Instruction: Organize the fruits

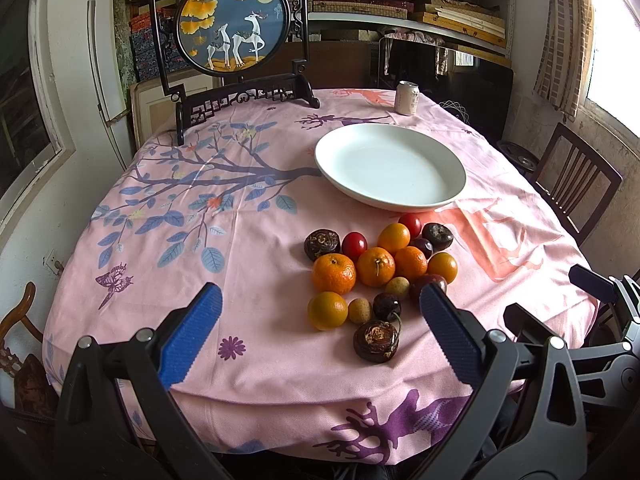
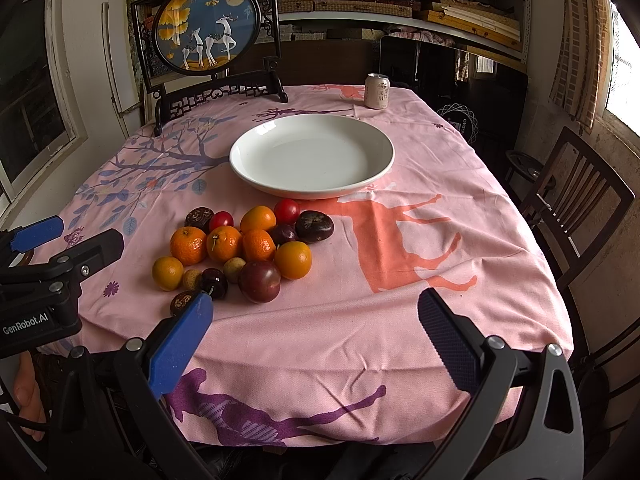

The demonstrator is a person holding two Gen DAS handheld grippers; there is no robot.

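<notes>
while both tools hang over the near edge of the surface [image 2: 460, 184], neither holds anything: left gripper [image 1: 320, 336] spread wide and empty, right gripper [image 2: 316, 340] likewise spread, nothing between its fingers. pink printed cloth covers the surface.

nearest fruit in the left wrist view is a dark water chestnut [image 1: 376, 340], lying between the left gripper's fingers in the picture but not touched by either. just past it the fruit pile [image 2: 244, 246] sits near the near edge, left of the surface's middle: mandarins [image 2: 188, 245], smooth oranges [image 2: 293, 260], a dark plum [image 2: 260, 281], a cherry [image 2: 214, 283], small tan longans [image 2: 234, 269], red cherry tomatoes [image 2: 286, 210], more brown water chestnuts [image 2: 314, 225]. pieces are packed together, many touching.

beyond the pile, apart from it, a white plate [image 2: 240, 164] sits around mid-surface, no fruit on it.

far edge: a drink can [image 2: 377, 91] upright toward the far right corner, and a framed round deer screen [image 2: 208, 28] on a dark wood stand at the far left corner.
</notes>
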